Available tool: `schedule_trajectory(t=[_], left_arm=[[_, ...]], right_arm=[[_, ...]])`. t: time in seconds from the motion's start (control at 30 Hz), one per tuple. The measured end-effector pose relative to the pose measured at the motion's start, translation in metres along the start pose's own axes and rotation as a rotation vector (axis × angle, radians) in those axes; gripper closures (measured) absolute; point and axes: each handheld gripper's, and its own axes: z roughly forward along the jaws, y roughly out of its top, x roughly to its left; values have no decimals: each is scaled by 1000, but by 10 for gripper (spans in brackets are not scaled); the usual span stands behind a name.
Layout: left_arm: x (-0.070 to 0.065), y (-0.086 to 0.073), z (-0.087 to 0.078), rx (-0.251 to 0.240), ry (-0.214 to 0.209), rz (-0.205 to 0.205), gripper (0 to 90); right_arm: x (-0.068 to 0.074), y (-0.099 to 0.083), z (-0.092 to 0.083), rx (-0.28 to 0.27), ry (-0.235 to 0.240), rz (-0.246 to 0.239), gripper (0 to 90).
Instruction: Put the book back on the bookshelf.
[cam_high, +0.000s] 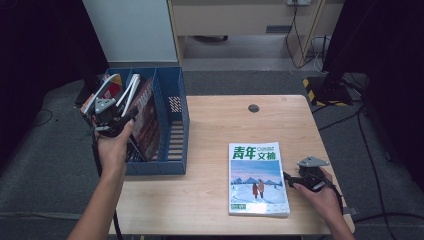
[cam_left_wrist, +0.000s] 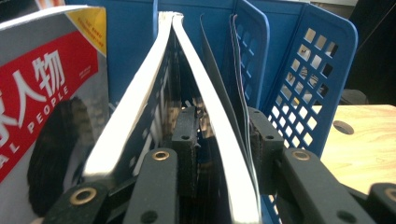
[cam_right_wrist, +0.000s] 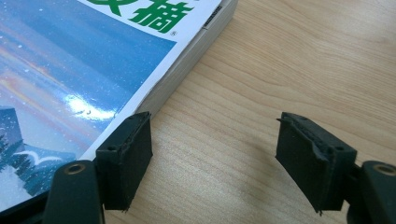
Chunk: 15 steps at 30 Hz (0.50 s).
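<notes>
Magazines stand in the blue rack (cam_high: 172, 150) at the table's (cam_high: 210, 200) left end, and my left gripper (cam_left_wrist: 224, 135) is up among them. In the left gripper view I see its two pads on either side of a thick white-edged magazine (cam_left_wrist: 219, 140) that stands upright and fans open at the top; the pads (cam_left_wrist: 184, 140) sit right against its pages, so I read this as a grip on that magazine. Just left of it in that view leans a red-covered magazine (cam_left_wrist: 42, 93), and to the right are thinner sheets and the rack's perforated divider (cam_left_wrist: 313, 79). From the high view, my left hand (cam_high: 114, 147) comes over the rack's near-left corner, with the gripper (cam_high: 107, 117) above the left compartments.

My right gripper (cam_right_wrist: 215, 154) rests low on the wood at the table's near right. Its jaws stand open with bare tabletop between them. The left pad (cam_right_wrist: 126, 154) lies at the edge of the green-titled book (cam_right_wrist: 93, 60), which lies flat, cover up, on the table; I cannot tell whether the pad touches it. In the high view that book (cam_high: 257, 177) lies well apart from the rack, with my right hand (cam_high: 322, 197) just beside its right edge.
</notes>
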Motion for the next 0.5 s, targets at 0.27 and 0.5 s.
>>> schedule_trajectory(t=[0.27, 0.5], left_arm=[[6, -2, -8, 29, -22, 3, 677], [8, -7, -19, 46, -38, 20, 669]], right_arm=[[0, 0, 1, 0, -1, -2, 268], [0, -1, 0, -1, -1, -3, 265]])
